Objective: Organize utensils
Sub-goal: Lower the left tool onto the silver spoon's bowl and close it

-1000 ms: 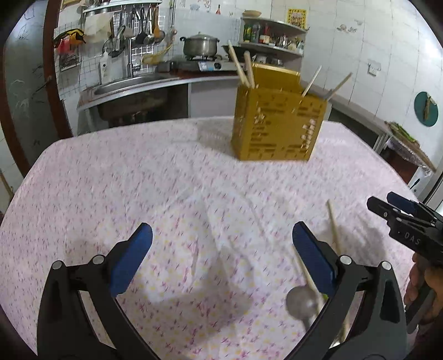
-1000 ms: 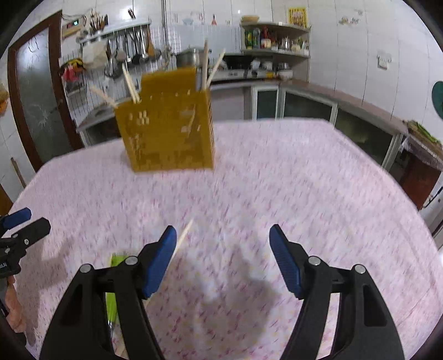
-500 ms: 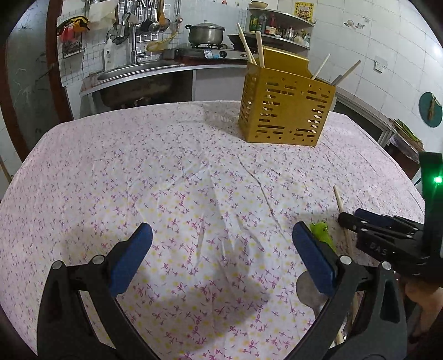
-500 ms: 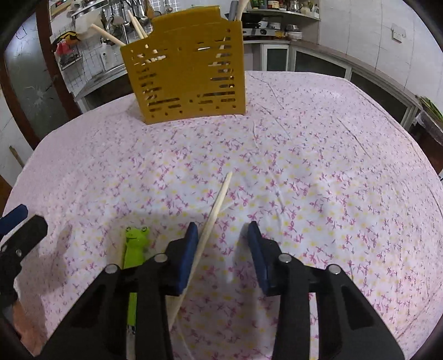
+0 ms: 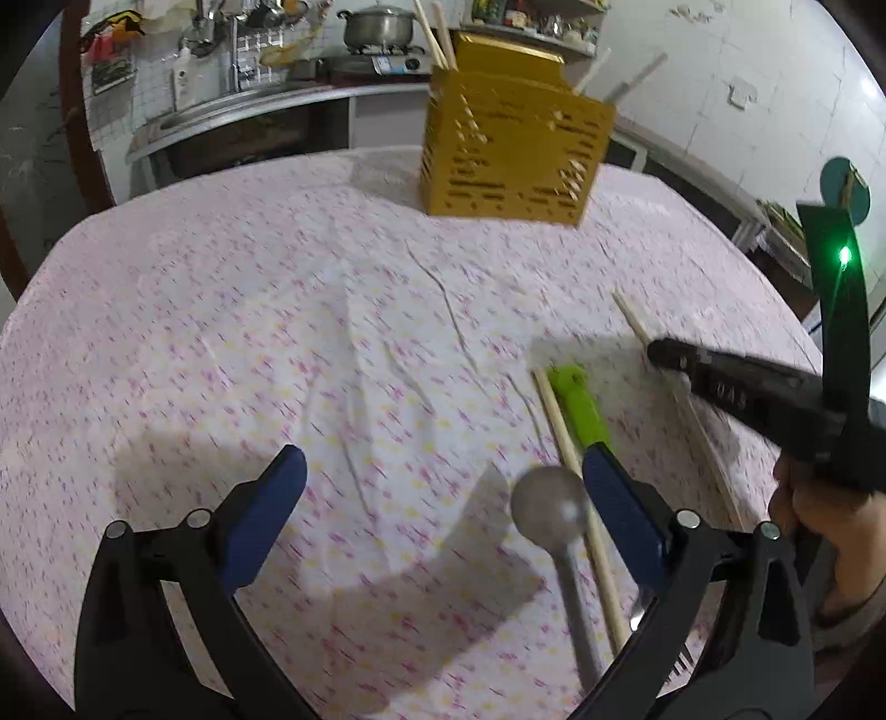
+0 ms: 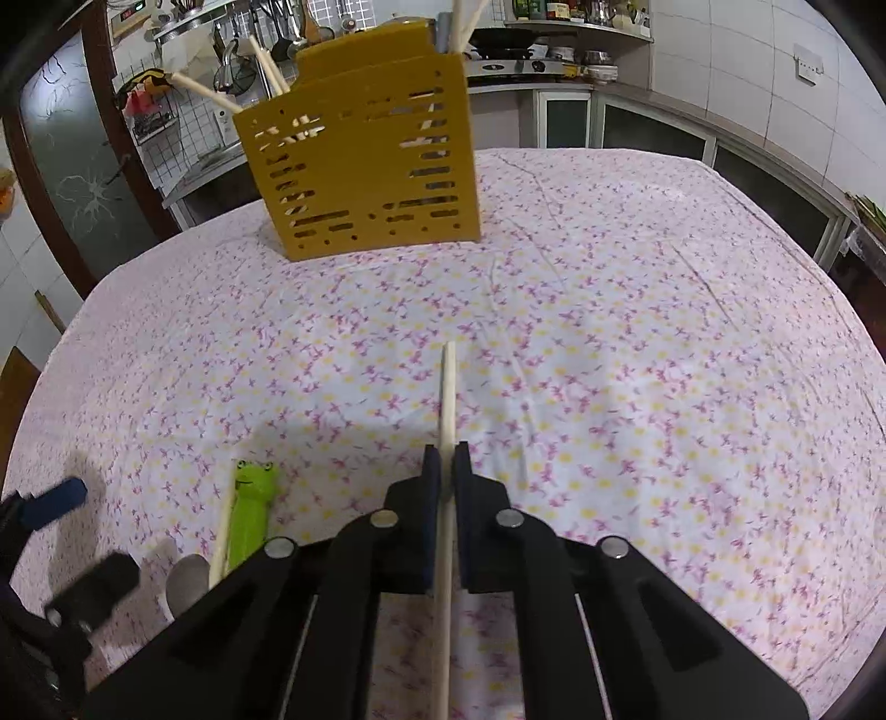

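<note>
A yellow slotted utensil holder [image 5: 515,160] stands at the far side of the table with several chopsticks in it; it also shows in the right wrist view [image 6: 360,160]. My right gripper [image 6: 446,459] is shut on a wooden chopstick [image 6: 446,399] that points at the holder; the gripper also shows in the left wrist view [image 5: 659,351]. My left gripper [image 5: 440,487] is open and empty. Near its right finger lie a metal spoon [image 5: 554,515], a second chopstick [image 5: 576,476] and a green frog-handled utensil [image 5: 578,407].
The table has a pink floral cloth [image 6: 637,360]. Behind it are a kitchen counter with a sink [image 5: 221,111], a stove with a pot [image 5: 376,30] and shelves. A door [image 6: 72,183] stands at the left.
My right gripper has closed onto the chopstick, which now points straight ahead. My left gripper has moved right, bringing the spoon, second chopstick and frog utensil closer to its right finger.
</note>
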Motion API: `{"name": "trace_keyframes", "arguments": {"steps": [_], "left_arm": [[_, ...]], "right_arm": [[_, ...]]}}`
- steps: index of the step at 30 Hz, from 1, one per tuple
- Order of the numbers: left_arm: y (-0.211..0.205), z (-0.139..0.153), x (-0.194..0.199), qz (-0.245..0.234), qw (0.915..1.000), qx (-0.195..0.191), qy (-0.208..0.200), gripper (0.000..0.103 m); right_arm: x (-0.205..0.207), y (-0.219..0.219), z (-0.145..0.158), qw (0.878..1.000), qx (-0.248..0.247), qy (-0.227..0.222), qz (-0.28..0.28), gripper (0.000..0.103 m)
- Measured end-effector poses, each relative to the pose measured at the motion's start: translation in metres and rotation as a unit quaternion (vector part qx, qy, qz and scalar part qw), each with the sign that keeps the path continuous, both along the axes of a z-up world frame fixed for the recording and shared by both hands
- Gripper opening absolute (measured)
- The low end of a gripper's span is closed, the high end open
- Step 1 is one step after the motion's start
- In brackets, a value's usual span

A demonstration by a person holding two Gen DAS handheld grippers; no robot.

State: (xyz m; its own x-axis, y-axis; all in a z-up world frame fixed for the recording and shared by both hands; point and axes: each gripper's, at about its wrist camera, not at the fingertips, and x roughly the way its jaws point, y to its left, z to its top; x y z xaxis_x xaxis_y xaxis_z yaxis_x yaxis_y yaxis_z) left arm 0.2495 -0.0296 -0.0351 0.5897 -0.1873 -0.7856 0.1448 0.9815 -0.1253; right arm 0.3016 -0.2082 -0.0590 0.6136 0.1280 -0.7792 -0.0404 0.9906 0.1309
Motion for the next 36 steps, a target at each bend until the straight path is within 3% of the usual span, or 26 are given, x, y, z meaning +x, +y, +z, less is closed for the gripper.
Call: {"name": "trace_keyframes", "arguments": {"steps": [6,13,15,17,32,36], "left_arm": [[-0.013,-0.013,-0.006,-0.021,0.9988,-0.006,0.044,0.066],[-0.023,-0.014,-0.015,-0.034,0.9983,-0.008,0.048,0.064],[-0.027,-0.017,-0.014,-0.038,0.9977,0.004,0.056,0.054],[-0.028,-0.019,-0.013,-0.034,0.9977,0.011,0.058,0.053],[-0.037,-0.02,0.022,-0.043,0.995,0.046,0.078,0.052],[-0.038,-0.02,0.027,-0.04,0.9945,0.057,0.078,0.043]], "right_arm": [[-0.002,-0.015,-0.002,1.0,0.01,-0.002,-0.01,0.006],[-0.002,-0.016,-0.007,1.0,0.01,-0.002,-0.01,0.006],[-0.003,-0.017,-0.007,1.0,0.009,-0.002,-0.009,0.006],[-0.002,-0.017,-0.007,1.0,0.01,-0.002,-0.009,0.006],[-0.002,-0.017,-0.006,1.0,0.009,0.004,-0.006,0.006],[-0.001,-0.017,-0.006,1.0,0.009,0.005,-0.001,0.006]]}}
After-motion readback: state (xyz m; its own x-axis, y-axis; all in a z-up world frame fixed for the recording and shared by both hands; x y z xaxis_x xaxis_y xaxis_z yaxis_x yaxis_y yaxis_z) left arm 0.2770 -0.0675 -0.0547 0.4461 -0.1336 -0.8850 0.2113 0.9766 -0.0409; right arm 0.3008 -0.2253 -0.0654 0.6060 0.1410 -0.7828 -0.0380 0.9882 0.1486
